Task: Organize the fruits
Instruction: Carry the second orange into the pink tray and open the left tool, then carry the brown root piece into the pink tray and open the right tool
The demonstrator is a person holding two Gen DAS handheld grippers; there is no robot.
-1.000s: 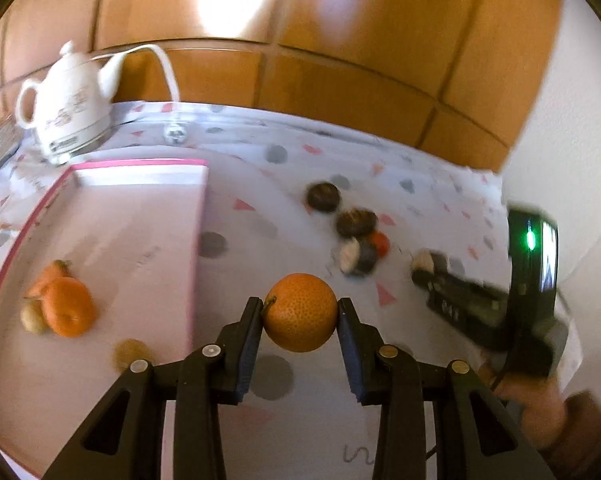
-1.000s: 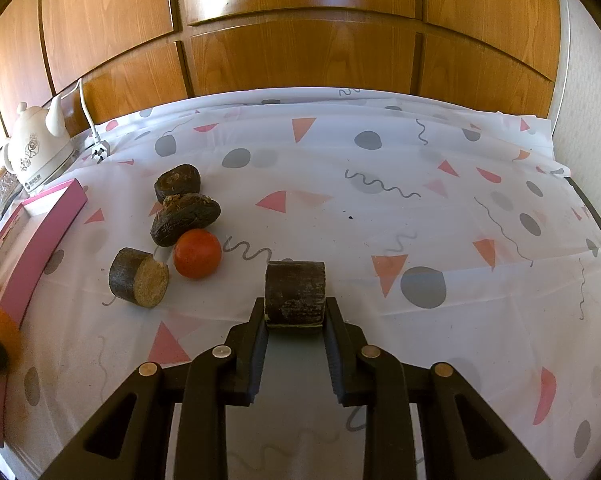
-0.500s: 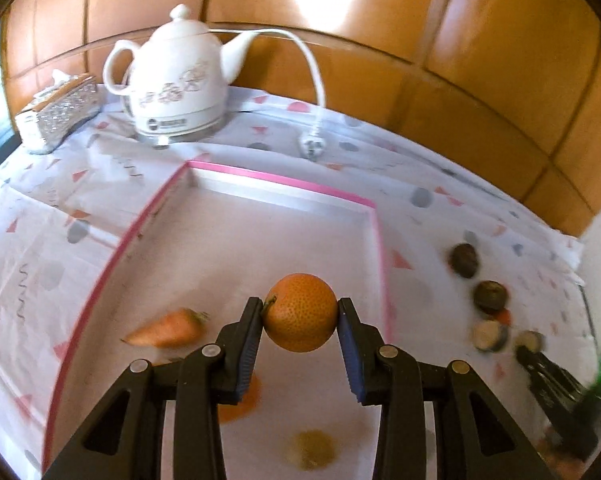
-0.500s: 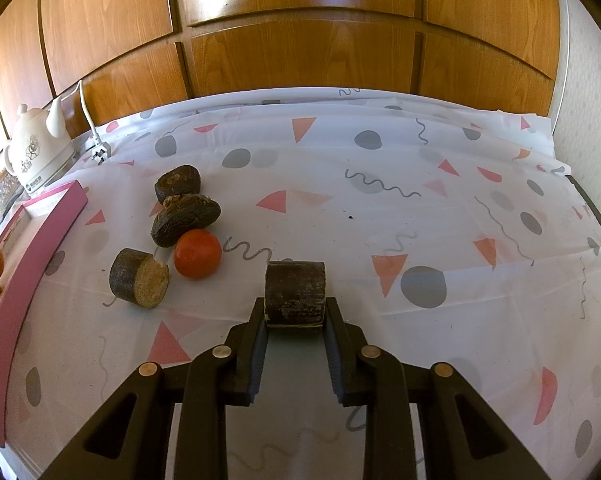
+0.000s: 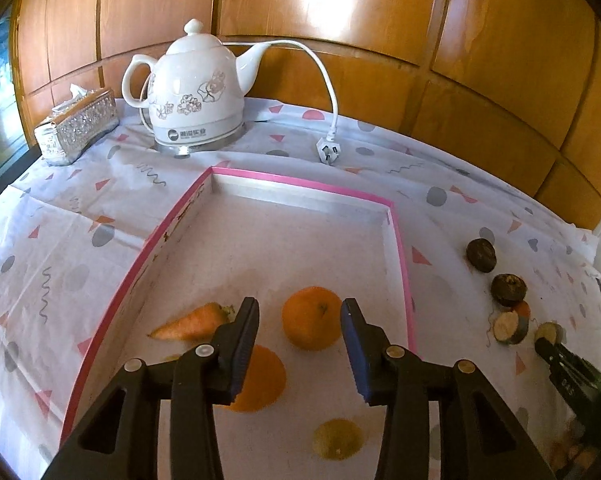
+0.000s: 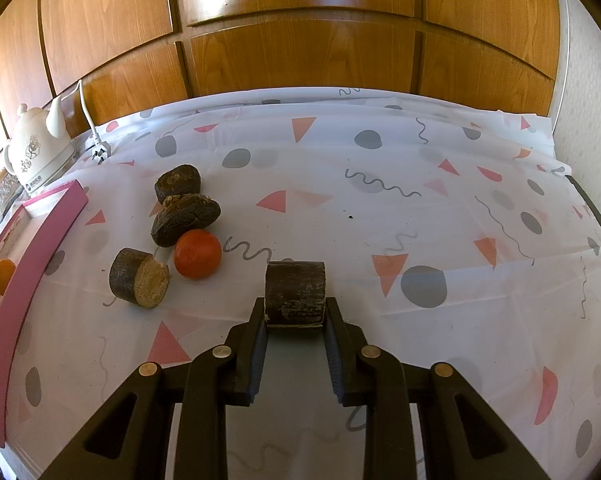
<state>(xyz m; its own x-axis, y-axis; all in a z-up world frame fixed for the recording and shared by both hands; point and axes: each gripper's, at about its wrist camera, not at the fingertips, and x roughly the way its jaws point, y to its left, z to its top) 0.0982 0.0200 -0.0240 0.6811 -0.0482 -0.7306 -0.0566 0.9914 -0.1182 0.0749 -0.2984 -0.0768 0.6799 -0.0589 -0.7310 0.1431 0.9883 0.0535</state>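
Note:
In the left wrist view my left gripper point(image 5: 299, 322) is open above the pink-rimmed tray point(image 5: 400, 248). An orange point(image 5: 311, 317) lies on the tray floor between and below the jaws, free of them. A carrot point(image 5: 188, 324), a second orange point(image 5: 260, 380) and a small yellowish fruit point(image 5: 336, 438) also lie in the tray. In the right wrist view my right gripper point(image 6: 295, 318) is shut on a dark brown log-like piece point(image 6: 295, 294), just above the tablecloth. A red-orange fruit point(image 6: 197, 253) and three more dark pieces point(image 6: 140, 282) lie to its left.
A white kettle point(image 5: 192, 92) with cord and plug point(image 5: 325, 149) stands behind the tray. A glittery tissue box point(image 5: 76, 124) is at the far left. Wood panelling backs the table. The tray's pink edge point(image 6: 28, 272) shows at the left in the right wrist view.
My left gripper carried the orange from the tablecloth over the tray, then opened; the orange now rests in the tray. The right gripper has held still with its piece.

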